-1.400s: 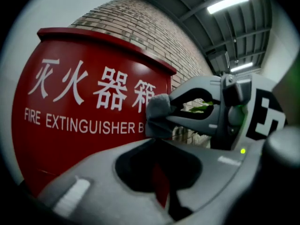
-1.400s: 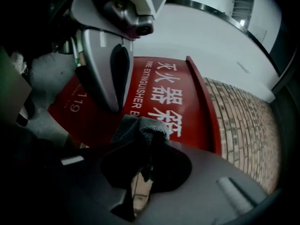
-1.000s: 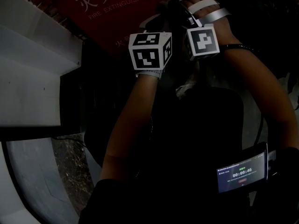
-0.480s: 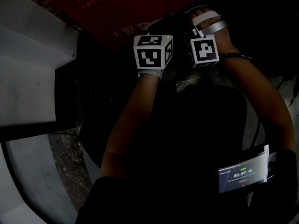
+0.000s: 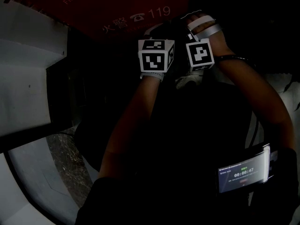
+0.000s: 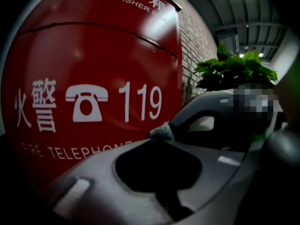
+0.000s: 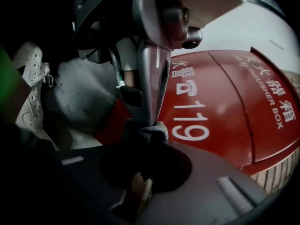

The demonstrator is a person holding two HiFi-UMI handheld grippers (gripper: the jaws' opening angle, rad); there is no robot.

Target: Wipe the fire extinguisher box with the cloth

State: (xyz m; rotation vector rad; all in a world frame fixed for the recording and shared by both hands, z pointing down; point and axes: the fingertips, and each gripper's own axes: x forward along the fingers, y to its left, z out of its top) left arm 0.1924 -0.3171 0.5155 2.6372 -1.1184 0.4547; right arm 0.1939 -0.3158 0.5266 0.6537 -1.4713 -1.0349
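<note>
The red fire extinguisher box (image 5: 108,8) fills the top of the head view, with "119" in white on its front (image 6: 93,78) (image 7: 234,111). Both grippers are held close together against that front, near the phone number. A small grey cloth (image 6: 163,131) (image 7: 152,132) sits bunched between the two sets of jaw tips. My left gripper (image 6: 157,137) is shut on it, its marker cube (image 5: 156,55) facing me. My right gripper (image 7: 147,137) is shut on the same cloth, its marker cube (image 5: 200,54) just beside the left one. A pale fold of cloth (image 5: 187,81) hangs below the cubes.
White steps (image 5: 28,93) rise at the left, with speckled floor (image 5: 65,158) below. A brick wall (image 6: 192,36) and a potted plant (image 6: 234,69) lie right of the box. A white shoe (image 7: 28,88) stands on the floor. A lit screen (image 5: 242,172) is strapped by the right arm.
Both grippers have slid down the box front together, from the "FIRE EXTINGUISHER BOX" line to the "119" line. They stay shut on the cloth.
</note>
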